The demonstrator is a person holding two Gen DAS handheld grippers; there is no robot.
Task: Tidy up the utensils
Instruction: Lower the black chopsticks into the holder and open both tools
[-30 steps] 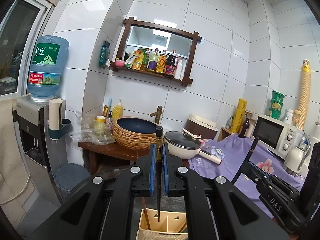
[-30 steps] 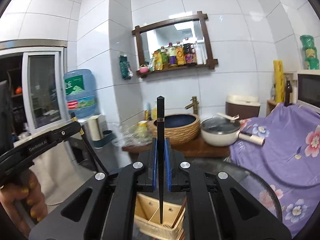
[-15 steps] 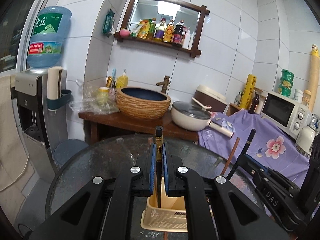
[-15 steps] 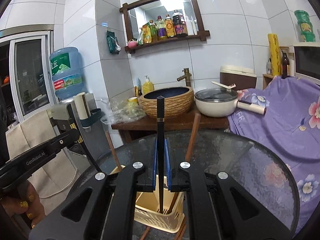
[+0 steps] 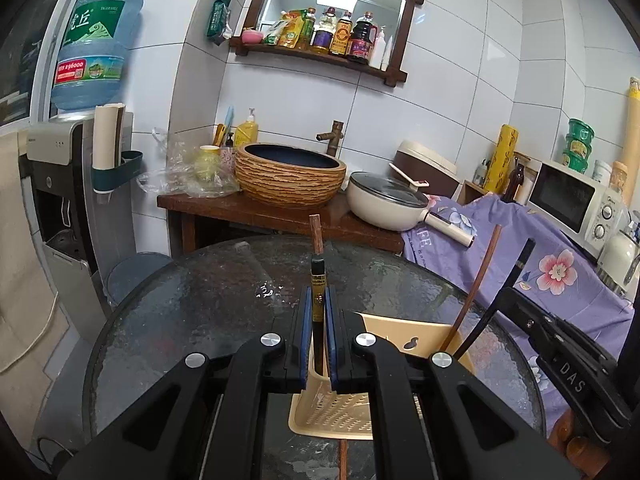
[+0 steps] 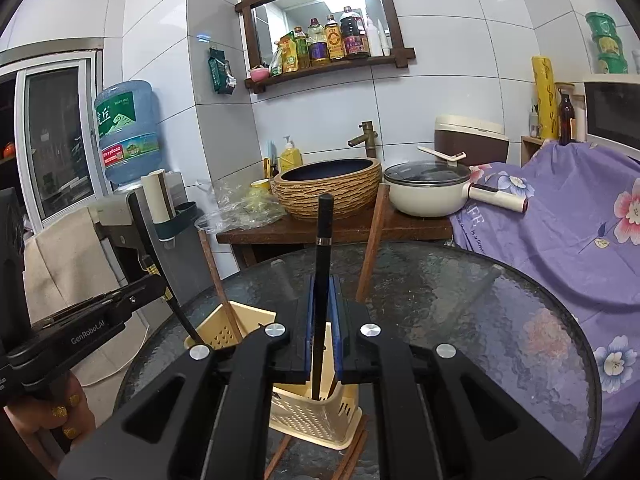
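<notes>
A beige perforated utensil basket stands on the round glass table; it also shows in the right wrist view. My left gripper is shut on a black chopstick whose lower end is inside the basket. My right gripper is shut on another black chopstick, its tip down in the basket. Brown wooden chopsticks stand in the basket, also seen from the right wrist. More brown chopsticks lie on the glass beside the basket.
Behind the table a wooden counter holds a woven basin and a cream pan. A water dispenser stands at left. A purple flowered cloth and a microwave are at right.
Both grippers have come down toward the basket with their black chopsticks; the tips now sit deeper inside it, and more of the glass table shows.
</notes>
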